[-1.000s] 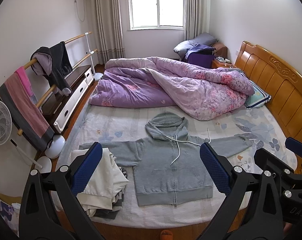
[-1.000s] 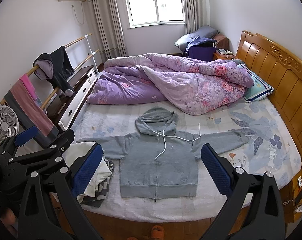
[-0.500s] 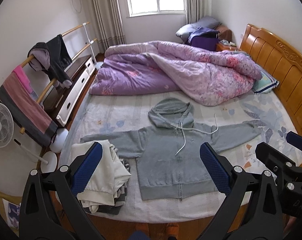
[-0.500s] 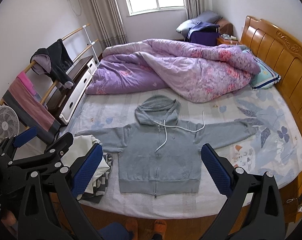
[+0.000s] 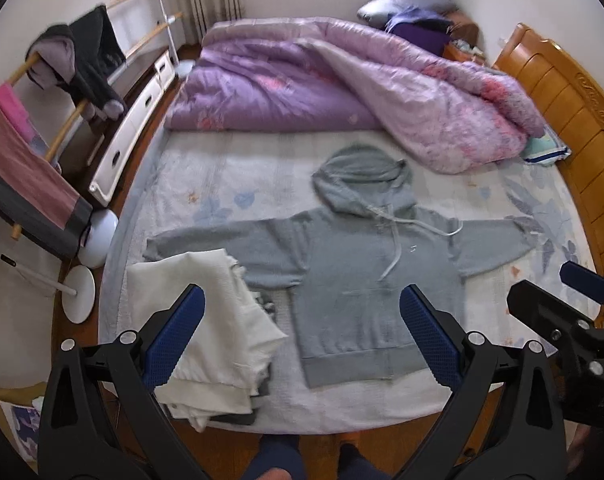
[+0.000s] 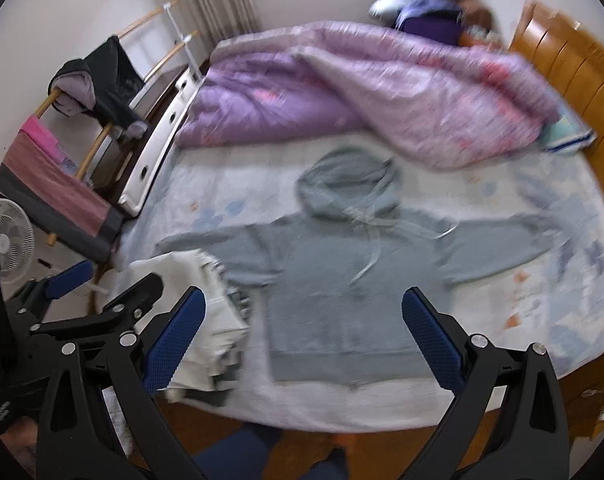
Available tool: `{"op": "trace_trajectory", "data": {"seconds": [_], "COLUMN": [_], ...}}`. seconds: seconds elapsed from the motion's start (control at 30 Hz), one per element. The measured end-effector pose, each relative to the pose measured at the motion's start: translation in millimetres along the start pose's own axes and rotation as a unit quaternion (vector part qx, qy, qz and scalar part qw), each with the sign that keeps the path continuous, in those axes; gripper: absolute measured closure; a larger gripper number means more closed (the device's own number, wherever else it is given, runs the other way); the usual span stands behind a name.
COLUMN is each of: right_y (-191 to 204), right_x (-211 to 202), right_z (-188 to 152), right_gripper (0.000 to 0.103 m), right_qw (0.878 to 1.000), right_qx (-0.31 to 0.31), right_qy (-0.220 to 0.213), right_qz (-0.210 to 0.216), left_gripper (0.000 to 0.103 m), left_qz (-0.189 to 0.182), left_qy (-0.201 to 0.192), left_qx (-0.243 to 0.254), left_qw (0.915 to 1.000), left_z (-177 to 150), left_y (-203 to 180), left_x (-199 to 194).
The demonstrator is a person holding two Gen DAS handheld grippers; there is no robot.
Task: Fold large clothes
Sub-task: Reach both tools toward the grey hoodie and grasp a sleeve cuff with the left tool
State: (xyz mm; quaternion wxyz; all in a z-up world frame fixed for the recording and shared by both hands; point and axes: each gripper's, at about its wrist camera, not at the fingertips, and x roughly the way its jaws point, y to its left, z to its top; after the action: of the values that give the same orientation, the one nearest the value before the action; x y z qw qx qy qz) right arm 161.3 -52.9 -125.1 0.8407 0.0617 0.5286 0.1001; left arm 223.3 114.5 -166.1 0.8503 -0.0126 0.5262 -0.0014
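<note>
both cameras are tipping downward and closing in on the bed (image 5: 190, 168) — the window is sliding almost out of the top of the frame, and the person's feet are now showing at 6 o'clock, where a second ago only floor was visible. the right wrist view is smearing with motion blur, so that arm is probably travelling fastest.

the grey hoodie (image 5: 366, 280) is lying flat and face up on the bed, sleeves spread toward 9 and 3 o'clock, hood pointing to 12, hem toward the person. its left sleeve is running just beside, perhaps partly under, the pile of white cloth (image 5: 206, 320) at 7 o'clock. it is looking unmoved since the earlier frames.

the left gripper (image 5: 302, 336) is hovering with its fingers (image 5: 174, 336) wide apart, holding nothing; the right gripper (image 6: 304, 334) is doing the same, its fingers (image 6: 432, 338) spread and empty.

judging from this, the folding is not yet starting — the approach is under way, likely toward the hem or a sleeve.
</note>
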Motion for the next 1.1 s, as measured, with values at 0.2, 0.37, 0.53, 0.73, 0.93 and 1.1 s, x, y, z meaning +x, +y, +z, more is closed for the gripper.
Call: {"op": "trace_trajectory", "data": {"seconds": [0.2,0.37,0.53,0.73,0.93,1.1], "right_y": [46,70,79,70,57,43], "right_x": [87,156,232,329,389,420], "right_z": [21,33,39,36,34,29], "right_gripper": [0.008,0.008,0.008,0.008,0.008,0.01], "right_qw": [0.998,0.996,0.993,0.985,0.977,0.976], "right_qx": [0.017,0.02,0.022,0.055,0.097,0.099], "right_qy": [0.06,0.074,0.1,0.159,0.188,0.195], "right_qz": [-0.025,-0.036,-0.057,-0.04,-0.021,-0.02], "left_gripper": [0.005,0.005,0.005,0.005,0.006,0.018], "left_qz": [-0.012,0.004,0.025,-0.044,-0.085,-0.086], "left_qy": [0.061,0.094,0.127,0.185,0.25,0.295], "left_qx": [-0.039,-0.09,-0.225,-0.402,-0.452,-0.434], "left_qw": [0.9973,0.9915,0.9659,0.8956,0.8522,0.8472], "left_z": [29,47,44,2,-27,-27], "left_y": [107,224,359,470,475,483], "left_x": [89,165,246,354,421,456]}}
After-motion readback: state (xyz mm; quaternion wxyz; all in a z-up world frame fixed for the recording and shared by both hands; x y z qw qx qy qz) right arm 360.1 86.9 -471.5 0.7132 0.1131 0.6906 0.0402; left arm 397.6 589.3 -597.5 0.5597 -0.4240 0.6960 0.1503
